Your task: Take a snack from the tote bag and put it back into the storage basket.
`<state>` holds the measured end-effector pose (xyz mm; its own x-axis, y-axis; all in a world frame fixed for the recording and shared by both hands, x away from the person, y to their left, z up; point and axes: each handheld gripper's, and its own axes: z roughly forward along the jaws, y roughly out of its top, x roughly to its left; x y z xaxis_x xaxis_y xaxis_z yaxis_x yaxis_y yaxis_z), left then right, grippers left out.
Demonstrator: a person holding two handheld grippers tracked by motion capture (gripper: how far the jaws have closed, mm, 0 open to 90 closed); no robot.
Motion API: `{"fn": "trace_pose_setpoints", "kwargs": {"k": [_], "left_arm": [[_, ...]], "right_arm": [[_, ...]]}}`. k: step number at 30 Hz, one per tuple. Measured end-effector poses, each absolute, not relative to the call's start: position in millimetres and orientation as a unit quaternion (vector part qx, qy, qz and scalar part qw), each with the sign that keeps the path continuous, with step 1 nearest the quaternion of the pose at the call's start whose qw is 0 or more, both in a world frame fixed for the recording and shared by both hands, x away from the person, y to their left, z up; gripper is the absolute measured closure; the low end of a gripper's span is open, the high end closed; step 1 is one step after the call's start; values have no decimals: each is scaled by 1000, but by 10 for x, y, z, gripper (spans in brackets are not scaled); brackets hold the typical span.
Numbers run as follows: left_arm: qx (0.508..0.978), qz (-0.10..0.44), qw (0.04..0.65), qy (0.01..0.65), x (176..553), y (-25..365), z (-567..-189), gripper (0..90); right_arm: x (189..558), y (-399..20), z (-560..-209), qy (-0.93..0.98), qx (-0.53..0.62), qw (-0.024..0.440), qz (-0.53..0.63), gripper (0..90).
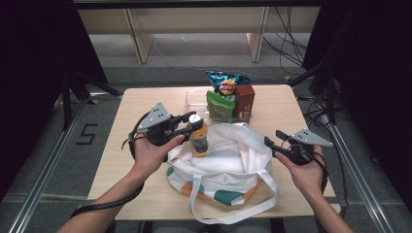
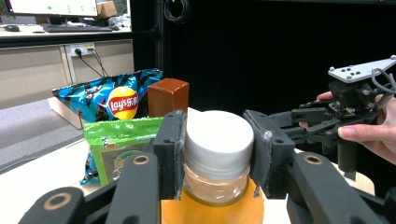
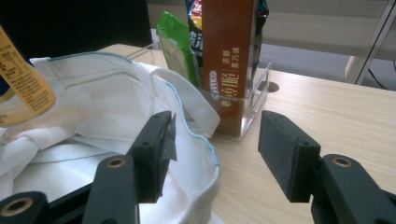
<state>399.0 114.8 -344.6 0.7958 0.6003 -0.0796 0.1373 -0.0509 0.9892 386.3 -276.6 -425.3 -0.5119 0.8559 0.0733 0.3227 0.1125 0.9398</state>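
An orange drink bottle point(image 1: 198, 140) with a white cap point(image 2: 217, 142) hangs upright over the left rim of the white cloth bag point(image 1: 228, 162). My left gripper point(image 1: 193, 124) is shut on the bottle's neck just under the cap, one pad on each side. In the right gripper view the bottle's yellow label point(image 3: 18, 84) shows at far left. My right gripper point(image 1: 272, 141) hovers at the bag's right rim with its jaws open. In its own view, the right gripper point(image 3: 215, 144) has the bag's rim point(image 3: 205, 154) below the gap, with neither pad pressing on it.
A clear plastic box point(image 1: 194, 101) at the table's far middle holds a blue chips bag point(image 1: 227, 80), a green snack packet point(image 1: 218, 108) and a brown carton point(image 1: 245, 102). The bag's straps point(image 1: 228, 216) hang over the near table edge. Bare tabletop point(image 1: 291, 107) lies to the right.
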Motion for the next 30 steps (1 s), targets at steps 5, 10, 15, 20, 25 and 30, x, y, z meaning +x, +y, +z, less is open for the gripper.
{"fn": "trace_pose_setpoints", "kwargs": {"k": [5, 10, 15, 20, 25, 30], "left_arm": [[702, 186, 637, 261, 4006, 1143, -3400, 590], [701, 189, 636, 260, 4021, 1148, -3360, 590], [701, 190, 637, 260, 4032, 1148, -3313, 590], [699, 193, 638, 257, 4051, 1146, -3264, 590], [698, 195, 639, 258, 4073, 1152, -3220, 590], [695, 198, 643, 256, 4097, 1162, -3182, 590]], "right_arm": [[3873, -2779, -4259, 705, 412, 270, 511, 453], [3878, -2782, -4260, 705, 411, 271, 510, 453], [3869, -2773, -4259, 702, 419, 265, 511, 453], [3862, -2771, -4256, 702, 420, 263, 511, 453], [3867, -2768, -4263, 698, 421, 268, 514, 452], [3882, -2779, -4264, 701, 412, 275, 513, 453]]}}
